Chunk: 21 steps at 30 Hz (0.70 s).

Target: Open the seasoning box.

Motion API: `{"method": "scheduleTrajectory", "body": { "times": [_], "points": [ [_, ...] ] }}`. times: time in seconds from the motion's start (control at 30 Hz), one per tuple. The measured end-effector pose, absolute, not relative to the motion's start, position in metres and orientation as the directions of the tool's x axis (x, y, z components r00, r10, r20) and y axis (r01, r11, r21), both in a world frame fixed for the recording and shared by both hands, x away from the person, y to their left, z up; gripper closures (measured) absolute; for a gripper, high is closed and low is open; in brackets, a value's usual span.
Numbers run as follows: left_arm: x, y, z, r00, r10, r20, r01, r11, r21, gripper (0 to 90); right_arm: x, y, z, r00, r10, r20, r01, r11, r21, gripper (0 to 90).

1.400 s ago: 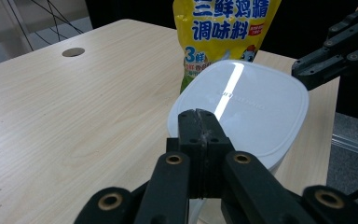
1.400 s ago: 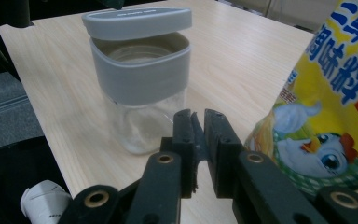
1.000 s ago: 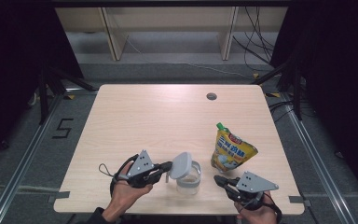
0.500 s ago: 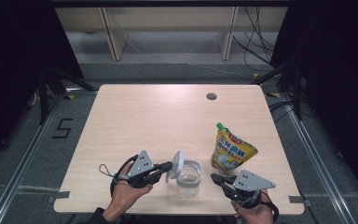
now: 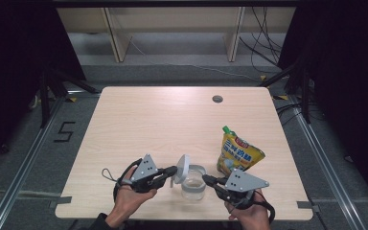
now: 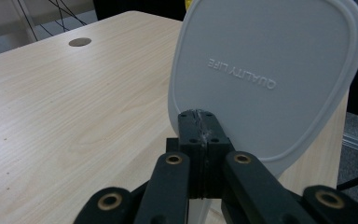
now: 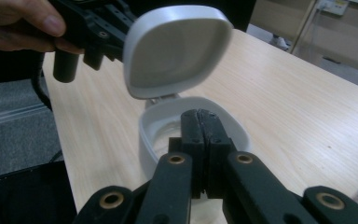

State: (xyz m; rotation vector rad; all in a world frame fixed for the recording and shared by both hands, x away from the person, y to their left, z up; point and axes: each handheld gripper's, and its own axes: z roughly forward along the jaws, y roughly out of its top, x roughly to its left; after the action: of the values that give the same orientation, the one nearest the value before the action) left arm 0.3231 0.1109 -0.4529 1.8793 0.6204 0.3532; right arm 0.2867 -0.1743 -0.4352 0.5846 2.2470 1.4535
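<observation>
Pale wooden counter [image 5: 139,124] carries my clear jar [image 5: 193,184] near its front edge. My left gripper [image 5: 170,171] pinches the hinged white lid [image 5: 183,167], tipped upright. My right gripper [image 5: 210,181], jaws closed and empty, sits beside the rim. Next, probably fetch the refill pouch [image 5: 237,154].

**Around the work**

A yellow pouch [image 5: 238,154] with a green cap stands on the right side of the wooden table [image 5: 139,120]. A round hole [image 5: 217,99] sits near the table's far edge. Cables [image 5: 263,43] trail over the floor beyond, below pale shelving [image 5: 172,28].
</observation>
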Motion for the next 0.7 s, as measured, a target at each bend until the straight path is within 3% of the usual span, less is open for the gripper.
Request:
{"method": "scheduleTrajectory", "body": {
  "times": [0.7],
  "points": [
    [0.325, 0.114, -0.451, 0.821, 0.569, -0.047, 0.25, -0.284, 0.926, 86.5, 0.289, -0.155, -0.43, -0.857, 0.505, -0.102, 0.13, 0.402, 0.906, 90.0]
  ]
}}
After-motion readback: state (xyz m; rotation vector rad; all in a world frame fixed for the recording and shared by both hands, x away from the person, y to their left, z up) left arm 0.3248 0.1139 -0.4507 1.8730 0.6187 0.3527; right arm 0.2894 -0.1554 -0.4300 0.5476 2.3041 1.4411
